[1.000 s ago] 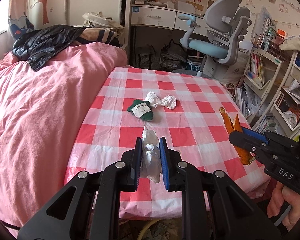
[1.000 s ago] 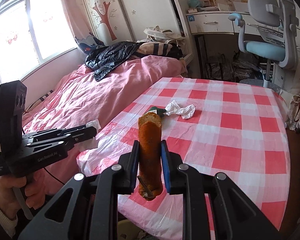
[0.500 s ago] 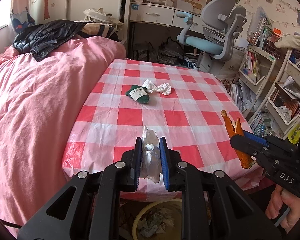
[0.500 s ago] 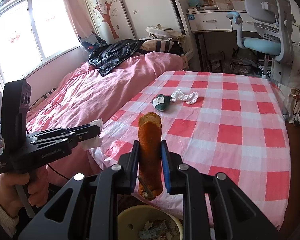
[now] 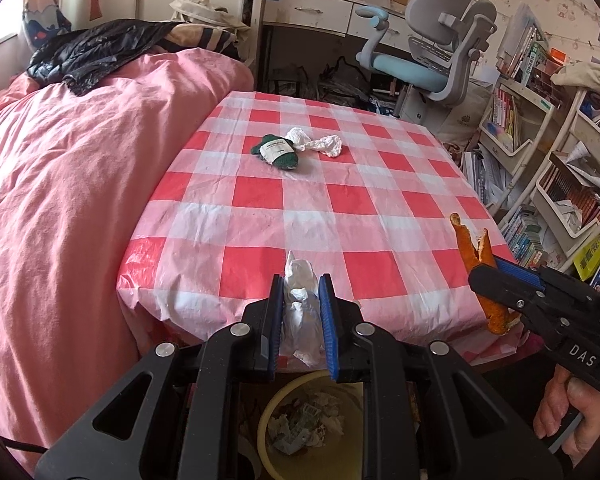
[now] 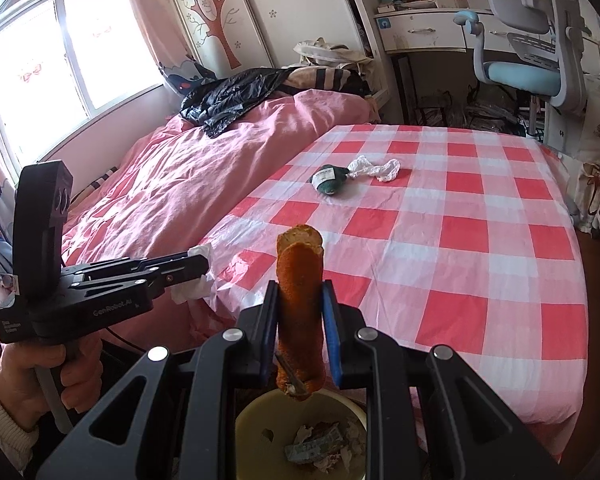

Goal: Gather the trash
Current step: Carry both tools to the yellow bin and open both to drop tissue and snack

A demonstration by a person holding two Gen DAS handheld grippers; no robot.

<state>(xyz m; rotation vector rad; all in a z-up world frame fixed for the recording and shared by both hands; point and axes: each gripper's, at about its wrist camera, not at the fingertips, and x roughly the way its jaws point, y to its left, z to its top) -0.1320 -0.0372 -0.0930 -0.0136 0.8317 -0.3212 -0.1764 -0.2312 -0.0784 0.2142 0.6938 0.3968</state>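
Observation:
My left gripper (image 5: 300,292) is shut on a crumpled white tissue (image 5: 300,312), held off the table's near edge above a yellow trash bin (image 5: 312,428). My right gripper (image 6: 299,300) is shut on an orange peel (image 6: 300,300), upright, above the same bin (image 6: 300,436). The left gripper also shows in the right wrist view (image 6: 198,266), and the right gripper in the left wrist view (image 5: 486,276) with the peel (image 5: 472,248). A green wrapper (image 5: 278,151) and a crumpled white paper (image 5: 318,143) lie together on the far part of the checked table (image 5: 340,216).
The bin holds several scraps of paper. A bed with a pink cover (image 5: 60,184) runs along the table's left side. A desk chair (image 5: 432,60) stands behind the table and bookshelves (image 5: 540,140) stand to the right.
Both grippers have pulled back from over the table to beyond its near edge, each still holding its item. The yellow bin has come into view beneath them.

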